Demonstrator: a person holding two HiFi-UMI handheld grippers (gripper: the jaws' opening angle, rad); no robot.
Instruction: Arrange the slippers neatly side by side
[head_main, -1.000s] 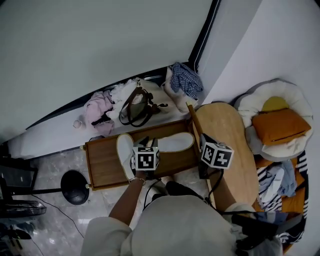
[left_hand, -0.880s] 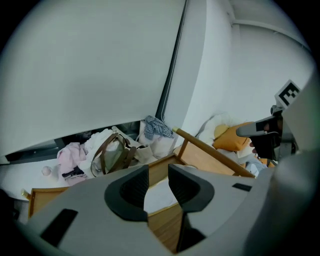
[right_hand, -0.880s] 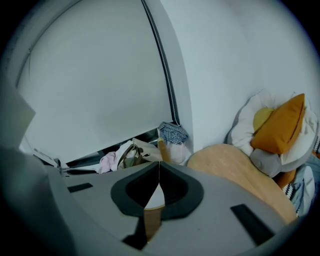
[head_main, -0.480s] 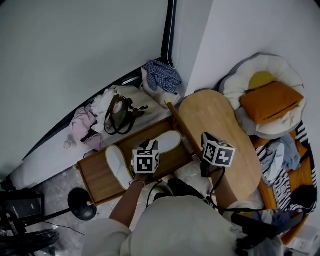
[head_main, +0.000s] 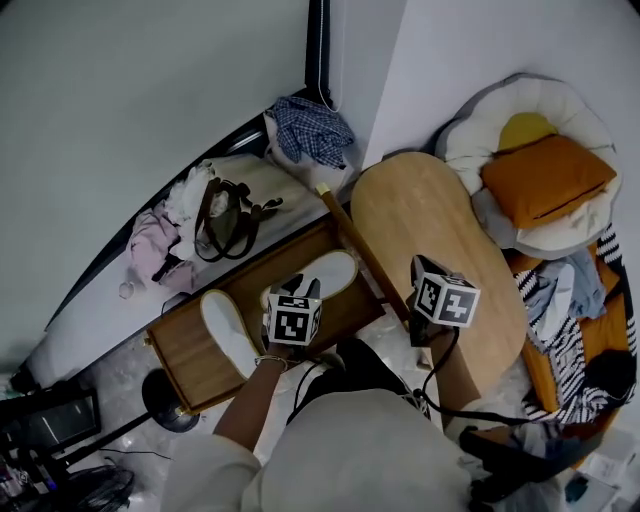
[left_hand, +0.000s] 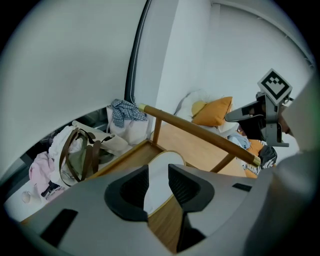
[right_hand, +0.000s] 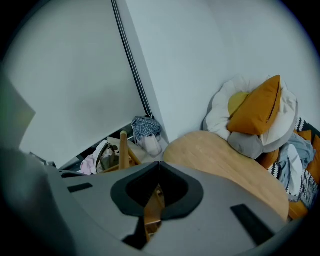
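Observation:
Two white slippers lie on a low wooden tray (head_main: 190, 355). One slipper (head_main: 228, 332) rests at the tray's left. The other slipper (head_main: 325, 273) lies at an angle to it, toe toward the right. My left gripper (head_main: 291, 296) is at this slipper's near end. In the left gripper view that slipper (left_hand: 161, 165) runs between the jaws of the left gripper (left_hand: 159, 176), which are shut on it. My right gripper (head_main: 441, 300) hovers over the oval table's near edge; the right gripper (right_hand: 159, 165) is shut with nothing in it.
A light oval wooden table (head_main: 440, 225) stands right of the tray, with a wooden rail (left_hand: 200, 134) between them. A brown-handled bag (head_main: 225, 215), pink clothes (head_main: 150, 245) and a plaid cloth (head_main: 310, 128) lie behind the tray. An orange cushion (head_main: 545, 175) sits far right.
The head view has swung, so tray and slippers appear lower left and turned. The left gripper stays at the same end of the same slipper. The slippers keep their angle.

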